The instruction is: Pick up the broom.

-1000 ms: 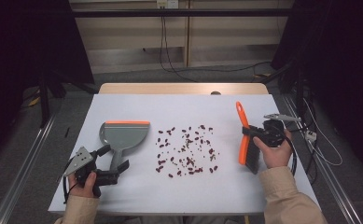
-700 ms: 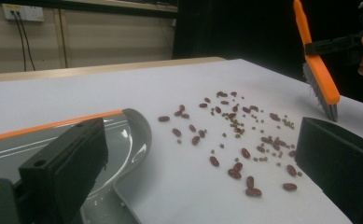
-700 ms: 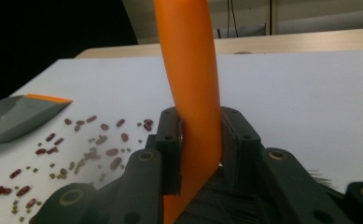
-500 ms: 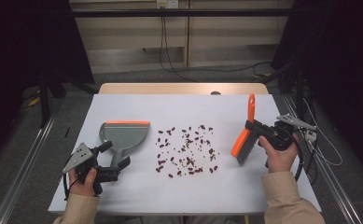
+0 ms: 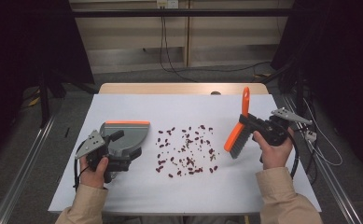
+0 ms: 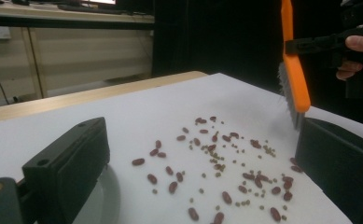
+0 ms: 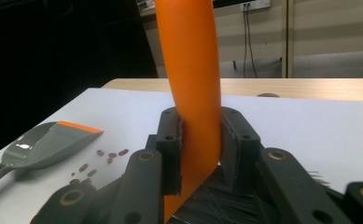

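Right gripper (image 5: 250, 122): clenched on the handle of the orange plastic hand brush w/ grey bristles (image 5: 237, 135); brush held off the table, right of the spill, bristles angled down-left.
Left gripper (image 5: 129, 154): jaws sit at the handle of the grey plastic dustpan w/ orange lip (image 5: 123, 133); in the left gripper view they stand well apart, handle hidden, so grip cannot be told.
Dustpan: on white table (image 5: 137, 196), left of spill, lip toward far edge.
Spill: dark red beans & small greenish grains (image 5: 186, 151), scattered mid-table between pan and brush.
Risk 1: fast sweep → round beans roll past pan or off table.
Risk 2: pan lip not facing spill or lifted → beans slip underneath.
Risk 3: brush pivots in jaws under bristle load → stroke misses.
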The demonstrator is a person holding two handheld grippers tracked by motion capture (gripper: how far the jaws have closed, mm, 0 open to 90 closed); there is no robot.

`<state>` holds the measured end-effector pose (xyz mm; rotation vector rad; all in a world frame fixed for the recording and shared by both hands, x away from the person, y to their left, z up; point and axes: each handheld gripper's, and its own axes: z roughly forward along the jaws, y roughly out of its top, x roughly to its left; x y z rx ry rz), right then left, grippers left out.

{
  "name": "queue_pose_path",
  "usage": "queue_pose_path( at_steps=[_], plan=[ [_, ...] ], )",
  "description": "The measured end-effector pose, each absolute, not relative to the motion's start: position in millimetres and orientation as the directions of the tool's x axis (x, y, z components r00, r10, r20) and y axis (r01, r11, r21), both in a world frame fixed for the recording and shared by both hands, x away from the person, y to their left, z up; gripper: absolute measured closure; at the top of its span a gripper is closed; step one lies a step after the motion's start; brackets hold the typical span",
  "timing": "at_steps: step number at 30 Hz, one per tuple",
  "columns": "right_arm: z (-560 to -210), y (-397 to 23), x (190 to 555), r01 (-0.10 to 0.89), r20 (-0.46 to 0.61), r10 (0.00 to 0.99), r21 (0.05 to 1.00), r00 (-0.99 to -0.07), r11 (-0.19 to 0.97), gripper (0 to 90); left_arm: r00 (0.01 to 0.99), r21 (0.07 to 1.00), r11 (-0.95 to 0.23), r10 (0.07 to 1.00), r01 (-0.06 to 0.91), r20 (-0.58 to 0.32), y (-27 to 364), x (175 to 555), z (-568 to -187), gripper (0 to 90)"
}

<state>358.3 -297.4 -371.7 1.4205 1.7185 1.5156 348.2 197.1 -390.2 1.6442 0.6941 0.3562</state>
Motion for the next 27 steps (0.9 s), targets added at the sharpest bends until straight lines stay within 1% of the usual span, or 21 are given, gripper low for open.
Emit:
queue_pose_path(
  at_steps=[4, 8, 16, 20, 27],
  plan=[
    [-370, -287, 361, 0.388, 0.277, 0.877, 0.914, -0.392, -0.115, 71.6, 0.793, 0.966, -0.076, 0.589, 0.246, -0.156, 182, 352, -387, 2.8],
    [-370, -276, 365, 0.399, 0.287, 0.865, 0.91, -0.412, -0.112, 71.6, 0.815, 0.96, -0.09, 0.554, 0.265, -0.173, 167, 356, -386, 3.2],
    [-365, -262, 373, 0.394, 0.29, 0.855, 0.912, -0.43, -0.111, 71.5, 0.826, 0.953, -0.117, 0.535, 0.28, -0.177, 140, 365, -385, 3.5],
    [-361, -253, 377, 0.39, 0.287, 0.848, 0.915, -0.445, -0.105, 71.5, 0.82, 0.947, -0.132, 0.544, 0.294, -0.178, 128, 370, -386, 4.7],
    [-359, -232, 381, 0.378, 0.275, 0.833, 0.922, -0.48, -0.087, 71.5, 0.845, 0.936, -0.169, 0.501, 0.309, -0.188, 103, 374, -389, 5.8]
  ],
)
